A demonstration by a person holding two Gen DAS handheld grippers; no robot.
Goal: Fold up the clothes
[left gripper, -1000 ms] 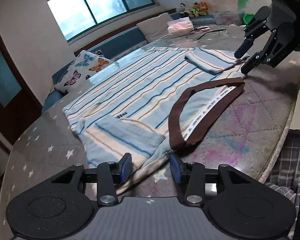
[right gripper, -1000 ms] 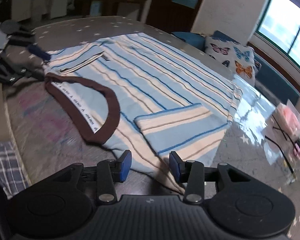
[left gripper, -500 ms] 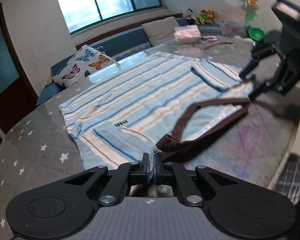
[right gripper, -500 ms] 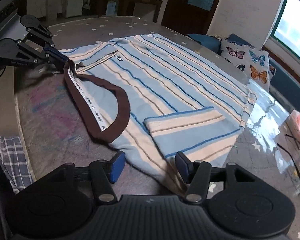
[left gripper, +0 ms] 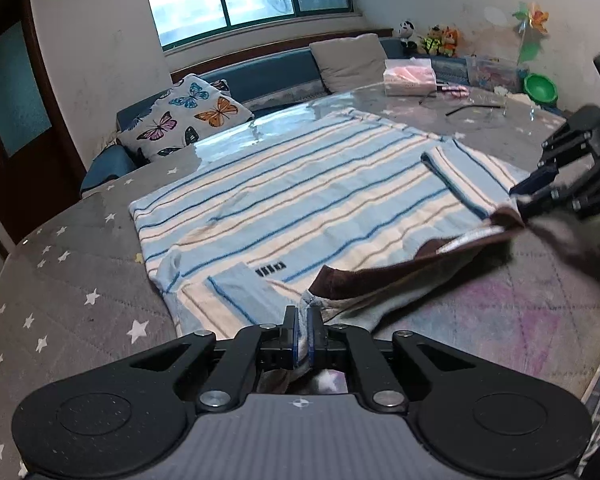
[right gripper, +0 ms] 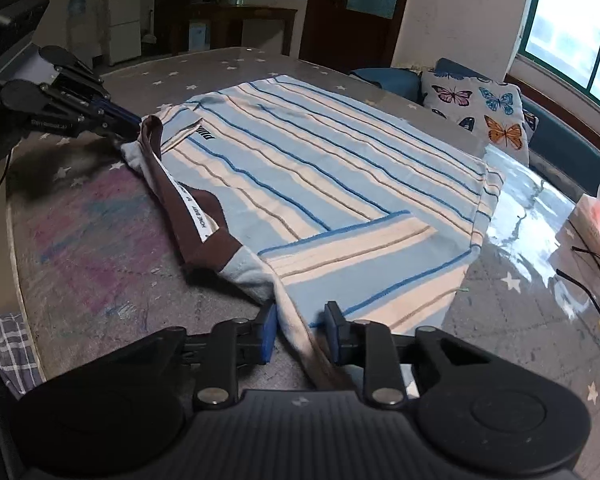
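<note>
A light blue shirt [left gripper: 300, 184] with blue and tan stripes lies flat on the table, sleeves folded in. Its brown collar [left gripper: 380, 276] is stretched into a raised band between the two shoulders. My left gripper [left gripper: 302, 332] is shut on the near shoulder edge beside the collar; the right wrist view shows the left gripper [right gripper: 124, 122] at the far left, pinching that corner. My right gripper [right gripper: 301, 332] is closing, with a ridge of the shirt [right gripper: 340, 152] at the other shoulder running between its pads, which stand apart. The right gripper [left gripper: 528, 196] looks blurred at the collar's far end.
The table [left gripper: 80, 300] has a grey star-print cover, with its edge close on the collar side. A pink tissue pack [left gripper: 408, 76], glasses [right gripper: 592, 280] and a green bowl [left gripper: 540, 88] sit beyond the hem. A butterfly cushion [left gripper: 184, 116] lies on the bench behind.
The left gripper shut on the shoulder edge and raised it, pulling the collar taut. The right gripper widened, then narrowed around the other shoulder, whose cloth now rises between its pads.
</note>
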